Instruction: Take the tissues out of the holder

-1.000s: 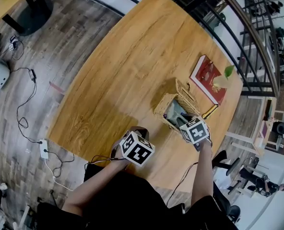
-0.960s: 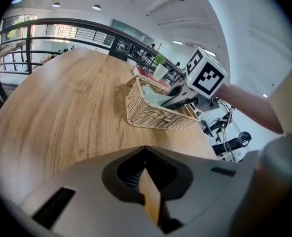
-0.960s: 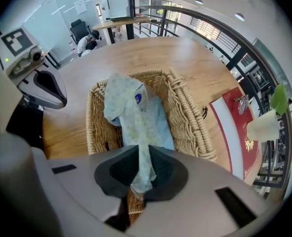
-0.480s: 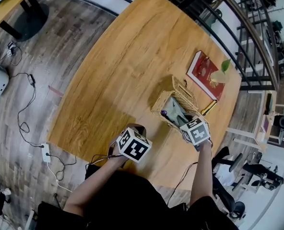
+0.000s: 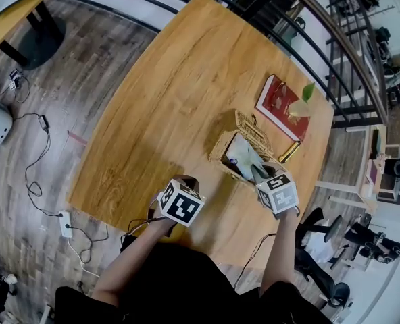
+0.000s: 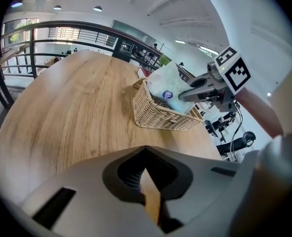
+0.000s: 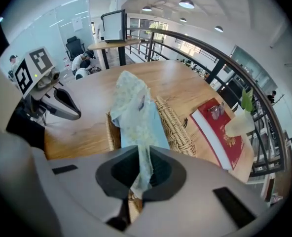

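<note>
A wicker basket holder [image 5: 218, 154] stands on the wooden table [image 5: 173, 93]. A pale blue tissue pack [image 5: 240, 156] tilts up out of it, its near end pinched in my right gripper [image 5: 258, 175], which is shut on it. In the right gripper view the tissue pack [image 7: 136, 115] hangs from between the jaws of the right gripper [image 7: 138, 190] above the basket [image 7: 176, 127]. My left gripper [image 5: 186, 182] hovers shut and holds nothing over the table's near edge, left of the basket. The left gripper view shows the basket [image 6: 158, 116], the lifted pack [image 6: 165, 87] and the right gripper [image 6: 184, 96].
A red book [image 5: 280, 105] with a small plant pot [image 5: 298, 106] on it lies beyond the basket, near the table's right edge. A gold tube [image 5: 288, 152] lies beside the basket. A black railing [image 5: 308, 19] runs along the far side. Cables and a power strip [image 5: 63, 214] lie on the floor at left.
The right gripper has risen, and the tissue pack has come up with it, from deep in the basket to sticking out above the rim. The left gripper has stayed in place.
</note>
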`<state>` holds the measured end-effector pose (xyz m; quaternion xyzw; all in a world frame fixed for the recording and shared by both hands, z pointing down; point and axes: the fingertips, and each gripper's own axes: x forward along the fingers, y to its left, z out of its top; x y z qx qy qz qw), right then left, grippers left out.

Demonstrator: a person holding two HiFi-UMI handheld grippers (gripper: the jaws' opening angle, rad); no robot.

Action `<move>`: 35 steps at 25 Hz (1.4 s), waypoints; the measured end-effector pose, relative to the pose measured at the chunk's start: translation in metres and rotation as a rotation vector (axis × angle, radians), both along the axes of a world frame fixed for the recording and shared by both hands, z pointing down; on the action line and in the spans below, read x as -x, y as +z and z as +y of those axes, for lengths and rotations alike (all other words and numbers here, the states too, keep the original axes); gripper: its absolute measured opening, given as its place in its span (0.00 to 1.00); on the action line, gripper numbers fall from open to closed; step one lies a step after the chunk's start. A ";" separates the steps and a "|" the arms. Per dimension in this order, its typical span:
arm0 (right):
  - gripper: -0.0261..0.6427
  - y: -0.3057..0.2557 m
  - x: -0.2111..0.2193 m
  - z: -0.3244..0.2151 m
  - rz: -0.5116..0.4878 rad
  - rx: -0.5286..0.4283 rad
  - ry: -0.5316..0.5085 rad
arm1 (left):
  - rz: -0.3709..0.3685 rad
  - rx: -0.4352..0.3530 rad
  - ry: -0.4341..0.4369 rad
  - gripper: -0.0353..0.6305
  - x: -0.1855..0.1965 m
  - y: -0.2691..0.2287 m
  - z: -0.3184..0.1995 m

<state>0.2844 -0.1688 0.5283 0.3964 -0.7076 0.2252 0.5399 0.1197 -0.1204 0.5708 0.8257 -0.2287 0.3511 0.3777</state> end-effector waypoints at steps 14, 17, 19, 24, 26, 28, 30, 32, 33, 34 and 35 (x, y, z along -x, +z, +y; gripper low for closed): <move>0.06 -0.050 0.023 -0.001 -0.079 -0.167 0.085 | 0.017 -0.024 -0.073 0.05 0.015 -0.011 -0.007; 0.06 -0.058 0.033 -0.007 -0.119 -0.207 0.096 | 0.034 -0.021 -0.087 0.05 0.017 -0.016 -0.007; 0.06 -0.063 0.043 -0.013 -0.148 -0.234 0.095 | 0.035 -0.027 -0.097 0.05 0.021 -0.019 -0.008; 0.06 -0.071 0.068 -0.028 -0.181 -0.276 0.083 | 0.032 -0.039 -0.131 0.05 0.033 -0.023 -0.014; 0.06 -0.074 0.076 -0.038 -0.186 -0.312 0.094 | 0.031 -0.042 -0.144 0.05 0.039 -0.024 -0.017; 0.06 -0.080 0.083 -0.047 -0.194 -0.358 0.110 | 0.037 -0.042 -0.157 0.05 0.044 -0.026 -0.019; 0.06 -0.085 0.089 -0.056 -0.208 -0.389 0.125 | 0.052 -0.035 -0.175 0.05 0.048 -0.029 -0.021; 0.06 -0.089 0.097 -0.063 -0.229 -0.399 0.133 | 0.062 -0.038 -0.190 0.05 0.051 -0.033 -0.026; 0.06 -0.089 0.100 -0.067 -0.238 -0.399 0.137 | 0.063 -0.044 -0.196 0.05 0.053 -0.035 -0.030; 0.06 -0.089 0.104 -0.071 -0.244 -0.397 0.142 | 0.064 -0.049 -0.201 0.05 0.056 -0.037 -0.033; 0.06 -0.088 0.107 -0.076 -0.248 -0.395 0.147 | 0.065 -0.055 -0.206 0.05 0.058 -0.038 -0.036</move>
